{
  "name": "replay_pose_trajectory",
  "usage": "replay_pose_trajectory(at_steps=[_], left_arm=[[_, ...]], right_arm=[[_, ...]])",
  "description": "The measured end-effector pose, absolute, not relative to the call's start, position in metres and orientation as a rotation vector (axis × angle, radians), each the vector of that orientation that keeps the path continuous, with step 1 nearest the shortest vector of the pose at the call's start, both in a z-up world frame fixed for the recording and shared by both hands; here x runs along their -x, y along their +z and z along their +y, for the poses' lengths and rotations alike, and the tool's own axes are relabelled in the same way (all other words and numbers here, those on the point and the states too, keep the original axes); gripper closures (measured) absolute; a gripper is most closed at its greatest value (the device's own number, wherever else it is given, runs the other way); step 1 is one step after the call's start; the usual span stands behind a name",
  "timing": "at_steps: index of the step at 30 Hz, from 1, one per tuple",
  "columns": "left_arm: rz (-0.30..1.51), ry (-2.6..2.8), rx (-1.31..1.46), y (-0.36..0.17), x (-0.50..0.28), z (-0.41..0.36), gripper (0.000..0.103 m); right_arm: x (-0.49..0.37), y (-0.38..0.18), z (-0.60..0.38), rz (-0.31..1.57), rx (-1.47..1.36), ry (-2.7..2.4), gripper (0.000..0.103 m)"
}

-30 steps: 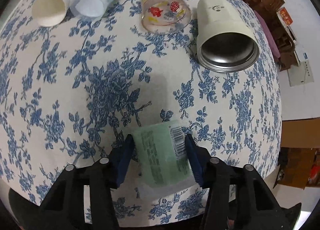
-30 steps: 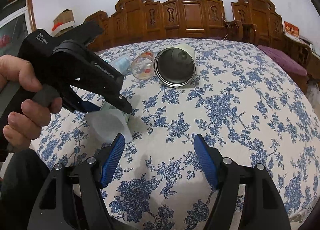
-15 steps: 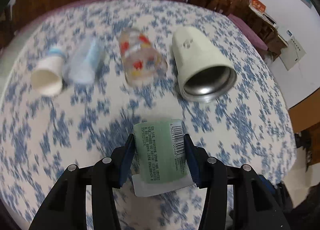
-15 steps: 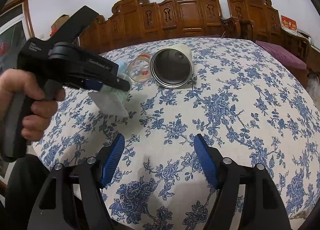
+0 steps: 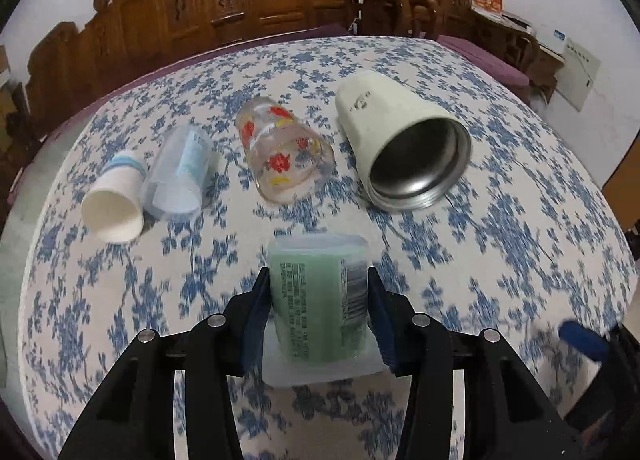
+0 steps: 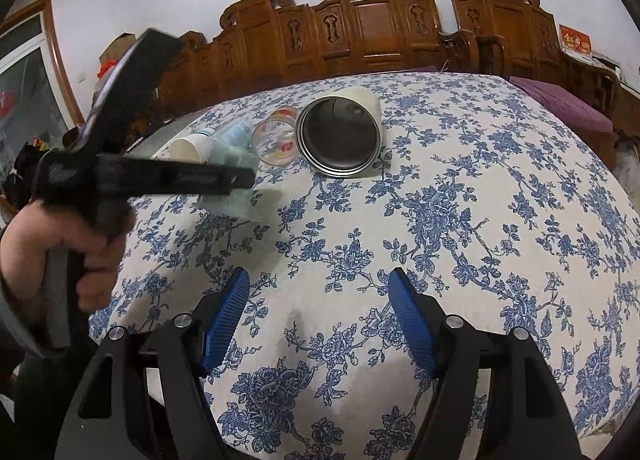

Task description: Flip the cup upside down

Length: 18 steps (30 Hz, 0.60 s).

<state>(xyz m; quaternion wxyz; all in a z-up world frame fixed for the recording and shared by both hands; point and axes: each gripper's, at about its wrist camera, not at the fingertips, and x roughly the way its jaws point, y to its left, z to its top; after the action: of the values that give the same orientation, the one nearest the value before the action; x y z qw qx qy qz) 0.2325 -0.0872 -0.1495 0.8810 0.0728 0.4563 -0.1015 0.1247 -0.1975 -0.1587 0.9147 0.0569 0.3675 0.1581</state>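
Note:
My left gripper (image 5: 318,296) is shut on a clear plastic cup with a green label (image 5: 316,308) and holds it lifted above the blue-flowered tablecloth (image 5: 500,220), base pointing away from me. In the right wrist view the left gripper (image 6: 240,180) holds the same cup (image 6: 228,196) at the left, above the cloth. My right gripper (image 6: 318,312) is open and empty, low over the near part of the table.
Several cups lie on their sides in a row further back: a white paper cup (image 5: 114,200), a clear plastic cup (image 5: 180,176), a glass with red flowers (image 5: 284,152) and a cream steel-lined tumbler (image 5: 400,144). Carved wooden chairs (image 6: 360,24) stand behind the table.
My left gripper has lifted the green-labelled cup off the cloth and tilted from looking down to nearly level. The right gripper has stayed still and open.

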Motion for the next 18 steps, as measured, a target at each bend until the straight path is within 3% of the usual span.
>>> replay_pose_trajectory(at_steps=[12, 14, 16, 18], left_arm=[[0.913, -0.208, -0.168, -0.152, -0.198, -0.086, 0.058], [0.898, -0.213, -0.150, -0.149, -0.192, -0.084, 0.056], [0.882, -0.207, -0.132, -0.146, -0.187, -0.081, 0.047], [0.869, -0.209, -0.119, -0.142, -0.180, -0.078, 0.046]], right_arm=[[-0.123, -0.157, -0.199, 0.756, -0.136, 0.321, 0.029], [-0.122, -0.156, -0.201, 0.753, -0.133, 0.311, 0.029], [-0.120, -0.154, -0.203, 0.749, -0.132, 0.302, 0.029], [-0.119, -0.153, -0.204, 0.747, -0.133, 0.294, 0.029]])
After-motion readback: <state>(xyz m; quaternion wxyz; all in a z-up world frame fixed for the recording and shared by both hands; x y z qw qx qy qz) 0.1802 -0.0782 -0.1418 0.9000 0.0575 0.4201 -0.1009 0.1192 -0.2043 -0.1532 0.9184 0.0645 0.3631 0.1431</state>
